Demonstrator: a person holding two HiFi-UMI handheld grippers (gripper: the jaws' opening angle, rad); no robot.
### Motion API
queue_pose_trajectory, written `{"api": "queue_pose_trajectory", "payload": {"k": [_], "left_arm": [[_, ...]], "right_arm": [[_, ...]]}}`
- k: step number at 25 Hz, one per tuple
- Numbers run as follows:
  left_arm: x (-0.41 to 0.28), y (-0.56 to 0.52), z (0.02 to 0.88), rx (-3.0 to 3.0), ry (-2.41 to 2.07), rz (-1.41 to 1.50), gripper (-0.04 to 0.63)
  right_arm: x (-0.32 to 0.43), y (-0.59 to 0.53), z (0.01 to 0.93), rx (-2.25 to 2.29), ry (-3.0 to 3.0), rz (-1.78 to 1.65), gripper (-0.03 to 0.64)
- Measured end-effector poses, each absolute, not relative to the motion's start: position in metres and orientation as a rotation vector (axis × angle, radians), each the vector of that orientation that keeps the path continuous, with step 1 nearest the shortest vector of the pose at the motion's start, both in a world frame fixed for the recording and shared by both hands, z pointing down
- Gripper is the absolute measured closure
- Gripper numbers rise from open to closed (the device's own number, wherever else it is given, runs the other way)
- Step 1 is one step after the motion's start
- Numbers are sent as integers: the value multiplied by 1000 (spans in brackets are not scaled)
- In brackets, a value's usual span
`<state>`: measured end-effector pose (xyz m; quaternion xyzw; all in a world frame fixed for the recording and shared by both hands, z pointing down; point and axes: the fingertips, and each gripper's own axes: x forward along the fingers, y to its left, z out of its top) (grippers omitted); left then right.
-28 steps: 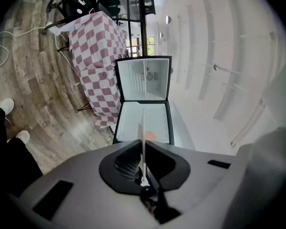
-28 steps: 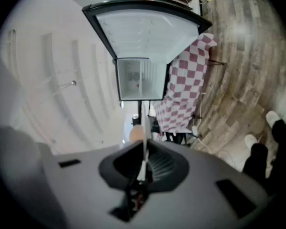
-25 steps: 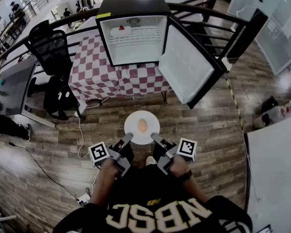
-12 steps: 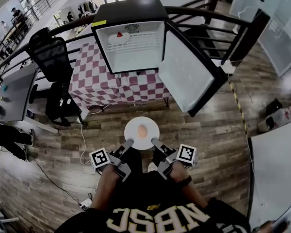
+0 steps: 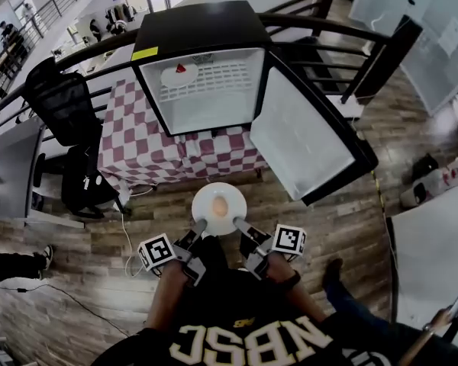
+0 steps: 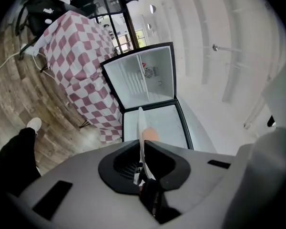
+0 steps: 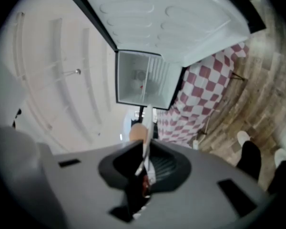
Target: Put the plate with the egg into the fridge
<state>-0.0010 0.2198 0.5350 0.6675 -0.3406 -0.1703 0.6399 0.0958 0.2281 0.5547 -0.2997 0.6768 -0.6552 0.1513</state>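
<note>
Pinching the plate [image 5: 206, 197] at its near rim, L gripper [image 5: 201, 225] & R gripper [image 5: 237, 223] each clamped on an edge, holds it level so the egg [image 5: 220, 205] sits centred w/o rolling, well short of the open fridge [image 5: 198, 25] beyond.

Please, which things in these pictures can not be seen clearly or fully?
Red thing on the fridge shelf: too small in head view to name.
Egg: half hidden by the edge-on plate, left gripper view.
Yellow label on the fridge: print too small, head view.
Second person: cut off by the bottom edge, head view.
</note>
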Motion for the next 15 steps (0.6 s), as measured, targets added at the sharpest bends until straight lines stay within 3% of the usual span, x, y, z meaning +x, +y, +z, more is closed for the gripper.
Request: {"api": "queue_pose_trajectory", "payload": {"k": [15], "left_arm": [[-79, 54, 544, 1639, -744, -292, 560]], "right_arm": [[7, 64, 557, -902, 2173, -1792, 566]]}}
